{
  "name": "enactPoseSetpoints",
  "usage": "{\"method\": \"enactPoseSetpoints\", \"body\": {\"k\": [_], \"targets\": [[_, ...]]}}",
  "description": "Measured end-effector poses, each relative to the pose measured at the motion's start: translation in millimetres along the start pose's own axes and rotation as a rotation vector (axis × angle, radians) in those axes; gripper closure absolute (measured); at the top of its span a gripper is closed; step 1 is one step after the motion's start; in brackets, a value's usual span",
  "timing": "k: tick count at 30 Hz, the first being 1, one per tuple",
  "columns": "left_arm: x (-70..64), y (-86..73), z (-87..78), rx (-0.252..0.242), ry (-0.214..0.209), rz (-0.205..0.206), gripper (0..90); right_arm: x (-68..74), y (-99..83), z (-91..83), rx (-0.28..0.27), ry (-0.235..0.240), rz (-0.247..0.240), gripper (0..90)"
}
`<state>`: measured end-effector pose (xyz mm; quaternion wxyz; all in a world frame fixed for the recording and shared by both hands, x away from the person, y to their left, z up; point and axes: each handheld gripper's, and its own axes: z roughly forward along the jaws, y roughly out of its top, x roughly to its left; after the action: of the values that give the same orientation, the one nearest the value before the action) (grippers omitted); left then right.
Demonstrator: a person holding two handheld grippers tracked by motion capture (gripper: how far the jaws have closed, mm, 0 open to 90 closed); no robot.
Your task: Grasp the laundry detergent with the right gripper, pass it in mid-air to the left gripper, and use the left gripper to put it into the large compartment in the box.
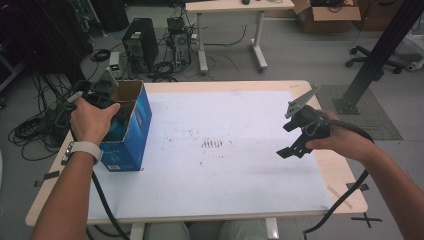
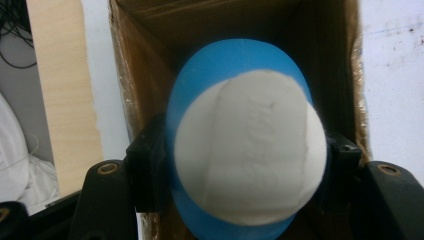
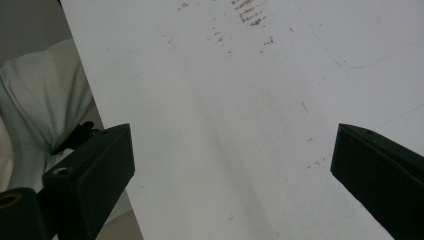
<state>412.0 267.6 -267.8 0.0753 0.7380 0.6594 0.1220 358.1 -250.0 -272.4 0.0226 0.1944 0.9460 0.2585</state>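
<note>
Holding a blue and white ball (image 2: 247, 145) between its jaws, the left gripper (image 1: 111, 107) sits at the open top of a blue cardboard box (image 1: 131, 132) standing near the left edge of the table (image 1: 240, 200). In the left gripper view the ball hangs over the brown inside of the box, pinched at its two sides by the black jaws, with a seam and faint raised lettering across its white panel. It looks light and probably a little soft, the kind of ball that gives under pressure, though the surface is too blurred to be sure; its roundness means a hold across the widest part, as here, is the safest, since a grip nearer one end could squeeze it out. The right gripper (image 1: 300, 131) hangs above the right part of the white sheet (image 1: 240, 120) with its jaws spread wide and nothing between them. From the high view the ball itself is hidden behind the left hand (image 1: 92, 120) and the box wall, the box floor cannot be made out, and both cables run off the bottom edge.
</note>
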Motion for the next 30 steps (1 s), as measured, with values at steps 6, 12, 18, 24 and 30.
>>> {"method": "enactPoseSetpoints", "body": {"k": [6, 12, 18, 24, 30], "targets": [[0.6, -1.2, 5.8, 0.013, -0.001, 0.008, 37.8, 0.1, 0.1, 1.7, 0.004, 0.002, 0.003, 3.9], [0.0, -1.4, 10.7, 0.014, -0.002, 0.015, 37.8, -0.1, -0.6, 3.7, 0.006, 0.005, 0.004, 3.9], [-0.9, 0.6, 11.4, 0.027, -0.006, 0.034, 37.6, -0.6, -0.9, 4.2, 0.006, 0.006, 0.005, 3.9], [3.1, -0.6, 11.4, 0.005, -0.045, 0.022, 33.3, 1.0, -0.5, 5.0, 0.004, 0.013, 0.008, 4.3], [3.0, -0.7, 7.3, 0.011, -0.044, 0.019, 26.9, 2.5, -0.5, 4.7, 0.007, 0.013, 0.008, 4.3]]}}
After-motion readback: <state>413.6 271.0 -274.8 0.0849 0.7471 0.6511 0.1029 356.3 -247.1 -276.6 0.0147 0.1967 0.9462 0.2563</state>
